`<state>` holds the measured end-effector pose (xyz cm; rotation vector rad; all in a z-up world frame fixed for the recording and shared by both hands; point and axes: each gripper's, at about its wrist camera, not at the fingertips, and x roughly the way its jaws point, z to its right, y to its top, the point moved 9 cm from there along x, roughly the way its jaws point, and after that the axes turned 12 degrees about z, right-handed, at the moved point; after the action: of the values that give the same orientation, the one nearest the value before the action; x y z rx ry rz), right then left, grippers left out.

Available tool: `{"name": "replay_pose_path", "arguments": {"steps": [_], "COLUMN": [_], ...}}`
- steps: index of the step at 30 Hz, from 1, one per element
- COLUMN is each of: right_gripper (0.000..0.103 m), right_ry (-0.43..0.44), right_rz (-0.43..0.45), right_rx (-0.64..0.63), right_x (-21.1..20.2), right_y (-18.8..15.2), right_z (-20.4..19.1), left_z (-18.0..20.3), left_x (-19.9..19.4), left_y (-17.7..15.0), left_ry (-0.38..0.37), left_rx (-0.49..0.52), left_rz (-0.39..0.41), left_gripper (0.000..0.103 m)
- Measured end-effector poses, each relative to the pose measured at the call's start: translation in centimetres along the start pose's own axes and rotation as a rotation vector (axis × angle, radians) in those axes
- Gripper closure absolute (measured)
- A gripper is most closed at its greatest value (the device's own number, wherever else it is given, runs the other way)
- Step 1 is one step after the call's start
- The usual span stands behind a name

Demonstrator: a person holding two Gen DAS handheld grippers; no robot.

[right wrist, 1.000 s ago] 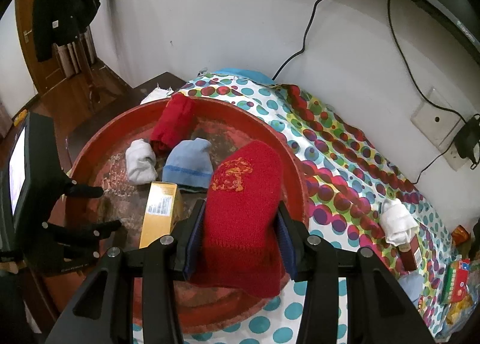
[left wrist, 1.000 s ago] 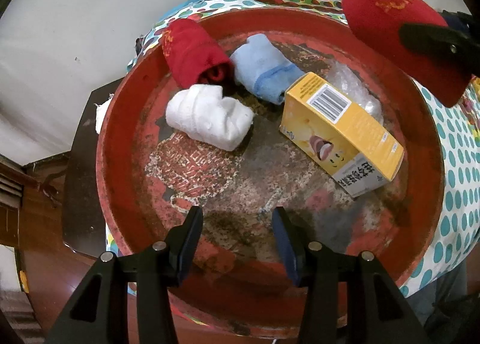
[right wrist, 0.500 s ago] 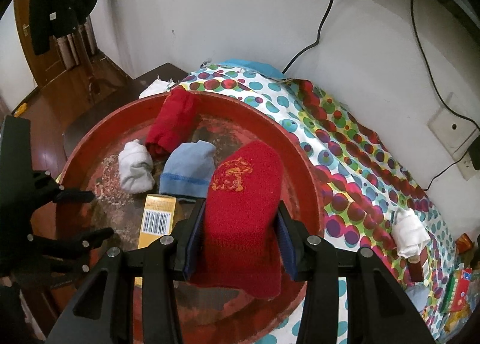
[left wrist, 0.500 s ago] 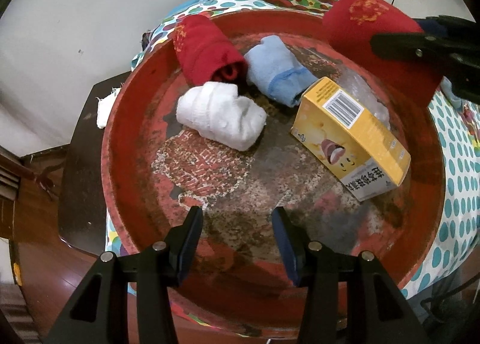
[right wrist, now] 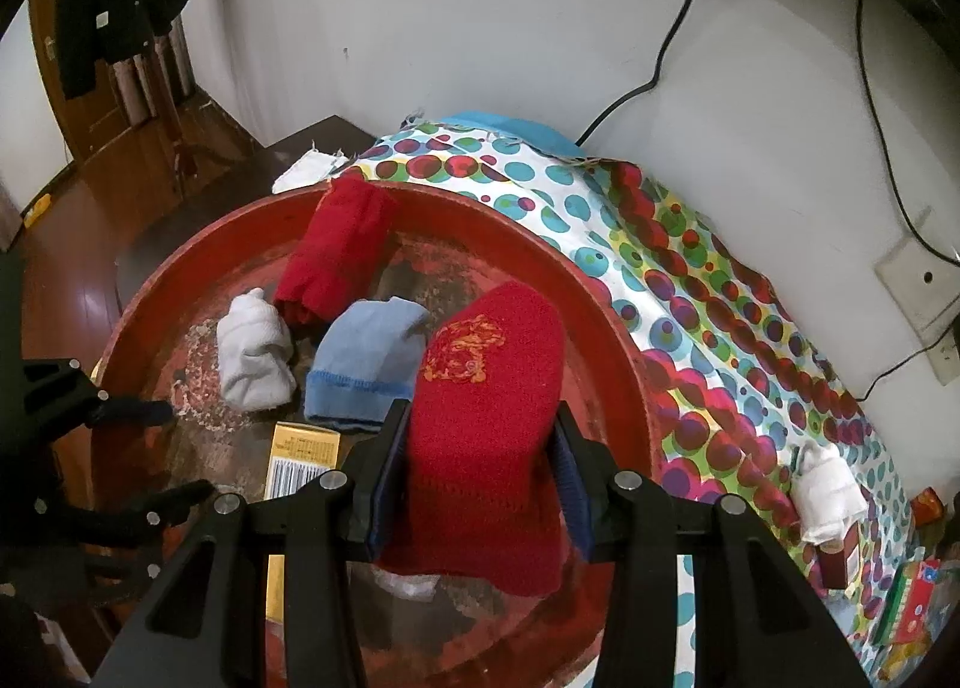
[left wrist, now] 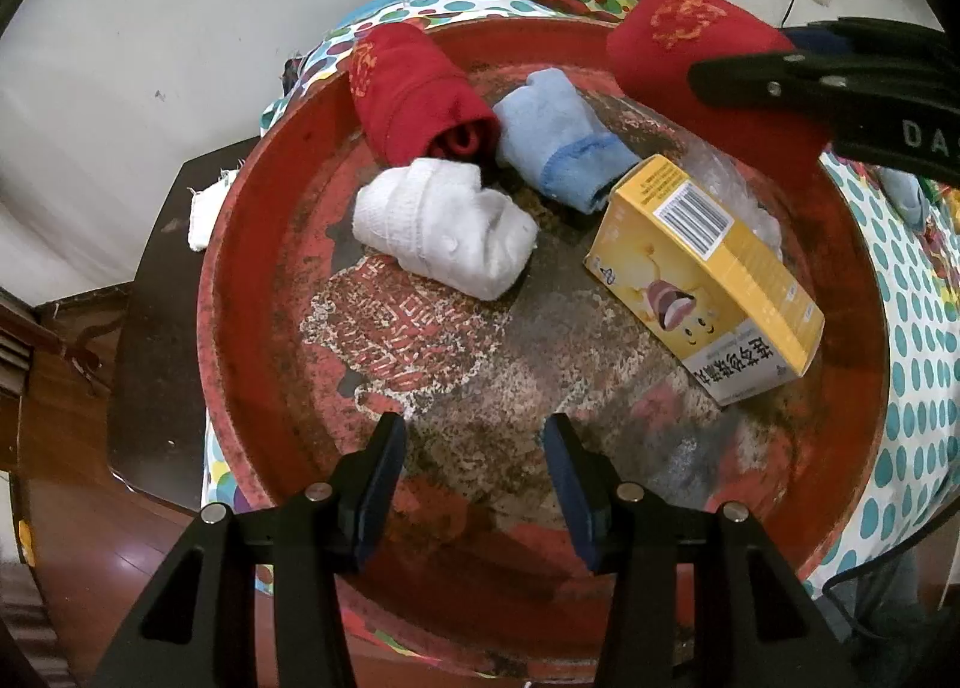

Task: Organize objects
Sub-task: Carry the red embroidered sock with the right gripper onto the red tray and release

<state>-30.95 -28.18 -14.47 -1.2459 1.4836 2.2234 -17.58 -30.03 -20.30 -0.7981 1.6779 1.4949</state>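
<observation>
White wall (right wrist: 480, 27) w/ black cable (right wrist: 672, 39), wall socket (right wrist: 918, 280); wood floor (right wrist: 60, 280), dark door (right wrist: 72, 105), polka-dot cloth (right wrist: 690, 280)

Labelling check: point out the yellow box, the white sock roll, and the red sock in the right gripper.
yellow box (left wrist: 726, 274), left wrist view, top face.
white sock roll (left wrist: 444, 232), left wrist view, middle.
red sock (right wrist: 486, 388), right wrist view, below embroidery.

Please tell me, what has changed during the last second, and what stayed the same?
The right tongs, still shut on the red sock, carried it farther in over the red basin, toward the socks lying there. Nothing was taken or let go. The left tongs stayed open and empty; the white sock, blue sock and yellow box did not move.
</observation>
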Motion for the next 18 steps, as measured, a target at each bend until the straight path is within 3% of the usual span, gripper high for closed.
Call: {"name": "replay_pose_path", "arguments": {"steps": [18], "right_gripper": [0.06], "right_ry": [-0.009], "right_rz": [-0.024], "right_rx": [-0.02], "right_x": [2.7], "right_y": [1.1], "right_z": [0.7], "left_z": [-0.6], "left_x": [0.4], "left_y": [-0.1], "left_ry": [-0.008], "left_rx": [-0.002], "left_rz": [0.003], "left_gripper": [0.054]}}
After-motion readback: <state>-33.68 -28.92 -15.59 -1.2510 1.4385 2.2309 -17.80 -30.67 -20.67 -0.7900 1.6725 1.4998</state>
